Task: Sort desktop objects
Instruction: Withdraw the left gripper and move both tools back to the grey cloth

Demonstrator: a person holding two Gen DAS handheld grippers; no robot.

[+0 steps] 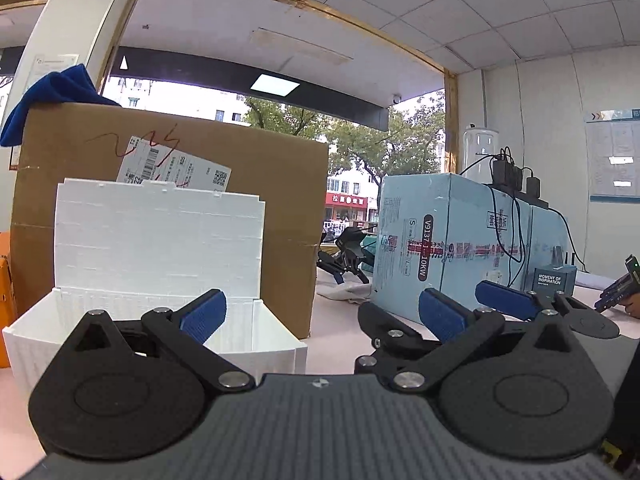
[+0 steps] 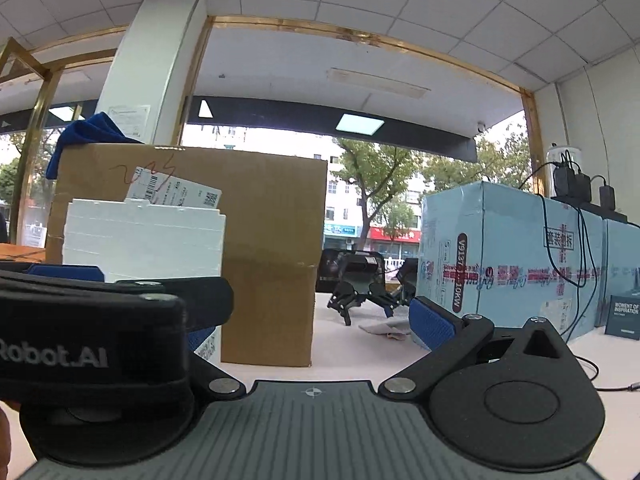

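A: Left gripper (image 1: 320, 312), blue-padded fingers spread wide, nothing between them. It hangs just above the near rim of the white foam box (image 1: 156, 320), whose hinged lid stands upright at the far side.

B: Right gripper (image 2: 308, 332)?

A: Its right finger (image 2: 432, 322) shows plainly; the left one is mostly hidden behind the other tool's black body, printed "Robot.AI". The gap looks wide, nothing held. In the left wrist view it sits just right of the left gripper.

B: Surroundings?

A: Large brown cardboard carton (image 1: 248, 200) behind the foam box, blue cloth (image 1: 56, 96) draped on its top left corner. Pale blue taped carton (image 1: 452, 240) far right, black chargers and cables on top. Black folded gripper parts (image 2: 360, 292) lie on the pinkish tabletop (image 1: 340, 344) between the two cartons.
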